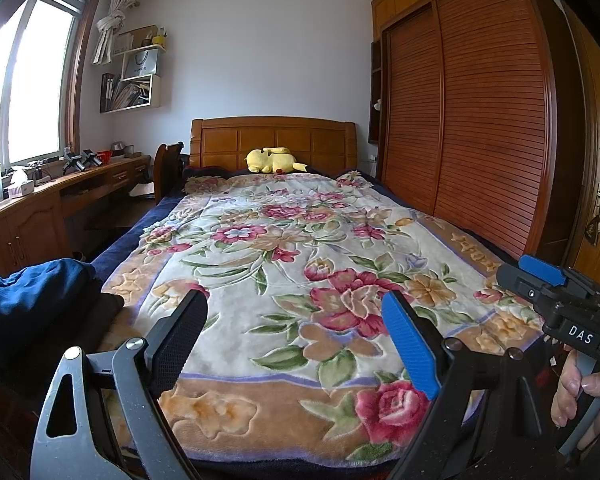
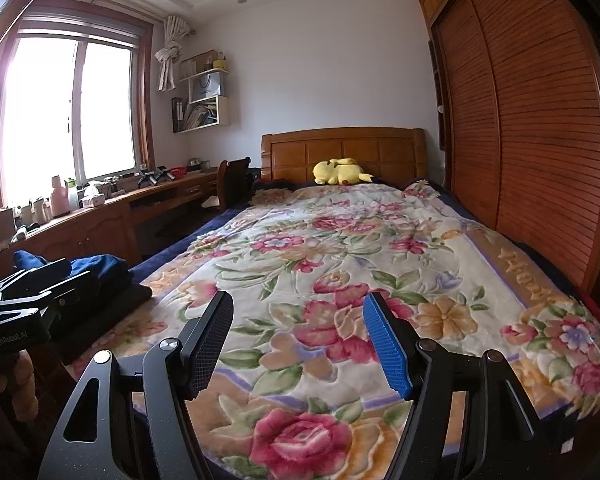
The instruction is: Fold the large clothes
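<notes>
Hovering apart over floral blanket (image 1: 300, 264): left gripper (image 1: 296, 344), right gripper (image 2: 300, 340)

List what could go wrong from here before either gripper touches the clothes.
1. The dark blue folded clothes sit piled at the bed's left edge over a dark garment; a careless pull might drag them off.
2. Both the left gripper and right gripper hang open above the plush floral blanket; a low pinch may catch it instead.
3. The grippers are close together, so they could collide.
</notes>
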Motion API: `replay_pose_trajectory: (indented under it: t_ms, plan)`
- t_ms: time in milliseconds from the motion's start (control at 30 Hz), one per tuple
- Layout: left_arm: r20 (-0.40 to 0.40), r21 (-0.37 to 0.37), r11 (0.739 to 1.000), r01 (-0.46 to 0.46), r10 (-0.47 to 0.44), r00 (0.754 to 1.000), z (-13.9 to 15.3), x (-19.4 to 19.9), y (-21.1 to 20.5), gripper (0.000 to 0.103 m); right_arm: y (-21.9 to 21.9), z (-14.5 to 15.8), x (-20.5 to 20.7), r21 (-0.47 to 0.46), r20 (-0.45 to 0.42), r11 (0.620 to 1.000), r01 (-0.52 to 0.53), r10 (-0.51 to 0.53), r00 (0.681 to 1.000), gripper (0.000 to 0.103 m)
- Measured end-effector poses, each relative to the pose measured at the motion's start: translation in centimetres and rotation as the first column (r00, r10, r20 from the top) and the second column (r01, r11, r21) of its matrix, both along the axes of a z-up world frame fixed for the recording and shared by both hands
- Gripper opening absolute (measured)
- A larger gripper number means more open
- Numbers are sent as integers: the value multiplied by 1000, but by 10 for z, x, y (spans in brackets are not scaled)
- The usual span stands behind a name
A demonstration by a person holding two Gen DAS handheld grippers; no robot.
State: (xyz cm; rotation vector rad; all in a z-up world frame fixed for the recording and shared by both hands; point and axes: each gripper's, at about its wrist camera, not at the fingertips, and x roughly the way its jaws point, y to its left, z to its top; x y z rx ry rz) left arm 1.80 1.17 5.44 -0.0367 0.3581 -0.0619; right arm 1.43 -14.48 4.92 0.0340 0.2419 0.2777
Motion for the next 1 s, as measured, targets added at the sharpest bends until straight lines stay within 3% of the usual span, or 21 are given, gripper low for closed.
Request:
replay_pose_trajectory:
  t_ms: [1000]
  plan:
    - [-4, -2, 1000, 1, -1, 1000, -2, 1, 1, 89, -12, 0, 1, -11, -4, 1000, -16, 15, 1000, 70]
